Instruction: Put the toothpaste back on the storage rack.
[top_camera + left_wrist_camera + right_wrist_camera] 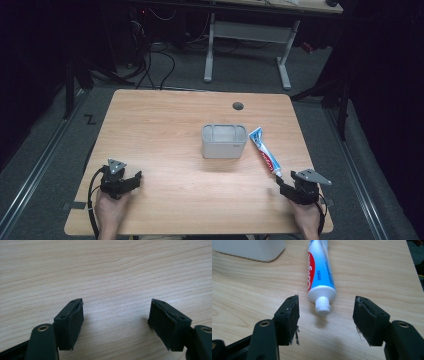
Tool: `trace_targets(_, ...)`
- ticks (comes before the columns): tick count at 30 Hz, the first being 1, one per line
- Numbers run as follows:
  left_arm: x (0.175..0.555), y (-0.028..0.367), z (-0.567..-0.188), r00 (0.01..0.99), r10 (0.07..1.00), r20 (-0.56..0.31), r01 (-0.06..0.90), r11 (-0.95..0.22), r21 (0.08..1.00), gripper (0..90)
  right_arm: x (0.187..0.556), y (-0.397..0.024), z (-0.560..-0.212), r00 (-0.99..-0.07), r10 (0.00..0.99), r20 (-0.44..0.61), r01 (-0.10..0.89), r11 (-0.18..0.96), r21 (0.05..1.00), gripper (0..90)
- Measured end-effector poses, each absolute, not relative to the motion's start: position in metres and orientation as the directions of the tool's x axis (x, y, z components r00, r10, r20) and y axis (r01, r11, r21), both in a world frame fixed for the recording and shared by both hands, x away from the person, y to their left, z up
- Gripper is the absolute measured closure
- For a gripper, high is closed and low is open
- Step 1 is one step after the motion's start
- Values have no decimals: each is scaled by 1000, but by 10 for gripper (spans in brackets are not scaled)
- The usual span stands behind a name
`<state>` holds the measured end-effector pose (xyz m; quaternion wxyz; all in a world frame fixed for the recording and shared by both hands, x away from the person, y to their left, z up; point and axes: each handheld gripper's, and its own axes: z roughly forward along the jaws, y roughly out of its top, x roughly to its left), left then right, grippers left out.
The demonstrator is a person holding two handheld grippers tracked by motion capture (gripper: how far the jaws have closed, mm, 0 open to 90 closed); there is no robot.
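Toothpaste tube point(320, 270) flat on table point(165, 125), cap toward right hand-held gripper point(326, 312), wide open, empty; left hand-held gripper point(116, 315) likewise.

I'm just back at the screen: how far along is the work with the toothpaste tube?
Nothing looks done: the toothpaste tube lies flat on the table beside the grey container. In hand: the right hand-held gripper is open, its jaws level with the cap, not touching. Left: grasp and move the tube. The left hand-held gripper rests open.

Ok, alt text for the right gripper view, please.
A toothpaste tube lies on the wooden table, its white cap pointing toward the right gripper, whose black jaws stand open and apart from it. A white container's corner sits at upper left.
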<state>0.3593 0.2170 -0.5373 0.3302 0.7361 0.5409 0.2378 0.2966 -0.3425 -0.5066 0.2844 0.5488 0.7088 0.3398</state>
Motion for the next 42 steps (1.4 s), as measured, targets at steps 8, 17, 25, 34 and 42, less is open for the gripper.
trace_targets(8, 359, 217, -537, 302, 953, -7, 639, -196, 743, 283, 312, -331, -499, -273, 961, -53, 592, 211, 778, 390)
trace_targets(17, 359, 217, -537, 302, 953, -9, 639, -195, 744, 282, 330, -323, -485, -288, 954, -88, 600, 251, 760, 360)
trace_targets(25, 359, 217, -537, 303, 953, -10, 640, -196, 743, 282, 348, -317, -477, -297, 948, -117, 616, 284, 735, 373)
trace_targets(34, 359, 217, -537, 303, 953, -10, 640, -196, 743, 282, 368, -309, -472, -298, 944, -140, 626, 304, 718, 375)
trace_targets(42, 359, 217, -537, 303, 953, -10, 640, -196, 743, 282, 391, -302, -465, -328, 936, -129, 652, 324, 686, 365)
